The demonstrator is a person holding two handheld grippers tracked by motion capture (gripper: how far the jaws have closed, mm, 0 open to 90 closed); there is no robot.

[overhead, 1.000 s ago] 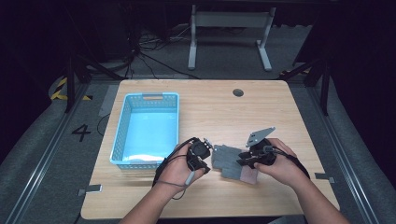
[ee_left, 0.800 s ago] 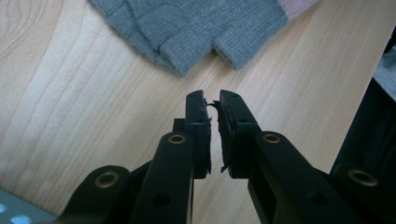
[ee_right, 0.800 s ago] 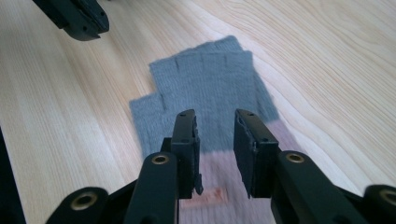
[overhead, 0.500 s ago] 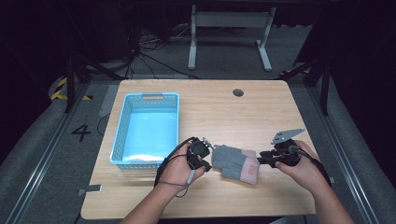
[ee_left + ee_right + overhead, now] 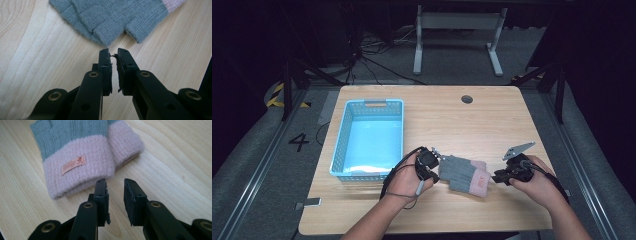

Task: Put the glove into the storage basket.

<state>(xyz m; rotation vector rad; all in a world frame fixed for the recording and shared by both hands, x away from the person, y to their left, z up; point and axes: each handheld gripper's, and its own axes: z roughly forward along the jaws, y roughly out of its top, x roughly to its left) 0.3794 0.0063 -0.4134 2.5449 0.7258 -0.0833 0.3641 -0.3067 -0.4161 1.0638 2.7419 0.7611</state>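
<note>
A pair of grey knit gloves (image 5: 461, 174) with pink cuffs lies stacked flat on the wooden table (image 5: 452, 120), near its front edge. My left gripper (image 5: 437, 164) sits at their fingertip end. In the left gripper view the gloves (image 5: 112, 17) lie just beyond my left gripper (image 5: 113, 51). Its jaws have just been closing to a thin gap with nothing between them. My right gripper (image 5: 495, 177) is just right of the cuffs. In the right gripper view, the gloves (image 5: 75, 165) show a small orange label, and my right gripper (image 5: 115, 181) stands open and empty just short of the cuff.
A light blue plastic basket (image 5: 342, 135) stands on the table's left half, behind my left hand. A round cable hole (image 5: 467, 99) sits near the far edge. Bare wood stretches behind and to the right of the gloves.
My right gripper has moved right, off the gloves, and now rests beside the cuffs. The gloves lie flatter and more stretched out. The left hand has stayed in place.
</note>
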